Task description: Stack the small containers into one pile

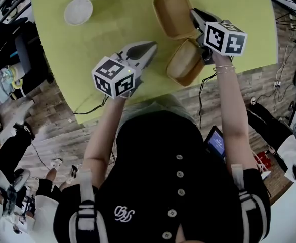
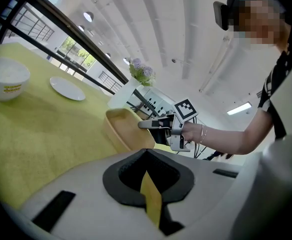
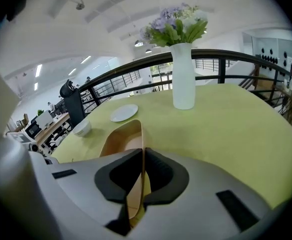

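The left gripper (image 1: 149,46) is closed and empty above the yellow-green table (image 1: 112,14), while the right gripper (image 1: 194,13) pinches the right rim of the far container (image 1: 172,14). A second container (image 1: 184,64) sits just beside it, near the table edge. The left gripper view shows its jaws together with nothing held. The right gripper view shows its jaws clamped on that container's thin wall.
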A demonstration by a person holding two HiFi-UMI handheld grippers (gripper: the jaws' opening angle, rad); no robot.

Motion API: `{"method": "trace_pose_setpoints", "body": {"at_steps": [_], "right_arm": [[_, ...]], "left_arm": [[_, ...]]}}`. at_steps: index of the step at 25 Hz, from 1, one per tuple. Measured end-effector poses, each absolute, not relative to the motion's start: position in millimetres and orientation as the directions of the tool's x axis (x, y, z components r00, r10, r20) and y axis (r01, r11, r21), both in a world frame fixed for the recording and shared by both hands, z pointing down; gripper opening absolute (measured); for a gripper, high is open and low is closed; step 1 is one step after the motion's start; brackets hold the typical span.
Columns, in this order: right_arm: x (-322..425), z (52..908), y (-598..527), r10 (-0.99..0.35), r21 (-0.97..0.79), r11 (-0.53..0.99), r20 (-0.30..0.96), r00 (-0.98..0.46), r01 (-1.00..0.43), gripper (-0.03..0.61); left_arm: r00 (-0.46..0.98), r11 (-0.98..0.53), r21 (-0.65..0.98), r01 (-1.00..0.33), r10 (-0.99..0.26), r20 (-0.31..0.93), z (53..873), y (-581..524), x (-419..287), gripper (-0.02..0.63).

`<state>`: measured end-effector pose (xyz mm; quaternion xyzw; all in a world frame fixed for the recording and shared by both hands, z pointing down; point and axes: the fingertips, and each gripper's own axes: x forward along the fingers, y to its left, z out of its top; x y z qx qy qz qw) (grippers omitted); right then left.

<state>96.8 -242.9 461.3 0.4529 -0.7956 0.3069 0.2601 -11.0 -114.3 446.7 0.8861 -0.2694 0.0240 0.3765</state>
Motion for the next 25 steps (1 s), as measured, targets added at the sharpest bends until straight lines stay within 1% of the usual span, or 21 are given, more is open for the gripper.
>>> {"method": "trace_pose_setpoints", "body": {"at_steps": [3,11,15,25], "right_arm": [[104.4,449.1,-241.6,-0.606,-0.257,0.37,0.662,-0.442,-0.893,0.032],[130.9,405.4,-218.4,-0.738,-0.378,0.251,0.522,-0.428,-0.891,0.032],[142.5,395.6,-187.2,-0.771,-0.433,0.209,0.478,-0.42,-0.877,0.034],[169.1,393.0,-126.6,-0.808,-0.555,0.125,0.424,-0.409,-0.822,0.034]], "left_arm": [[0.856,-0.581,0.645,-0.496,-0.453,0.25,444.5,-107.7,-11.3,0.011],[0.876,-0.629,0.616,-0.475,-0.402,0.265,432.2,-90.9,-0.5,0.011],[0.882,-0.645,0.604,-0.468,-0.384,0.273,428.1,-77.2,4.5,0.011],[0.896,-0.686,0.578,-0.442,-0.317,0.31,426.5,-59.5,25.7,0.011]]}}
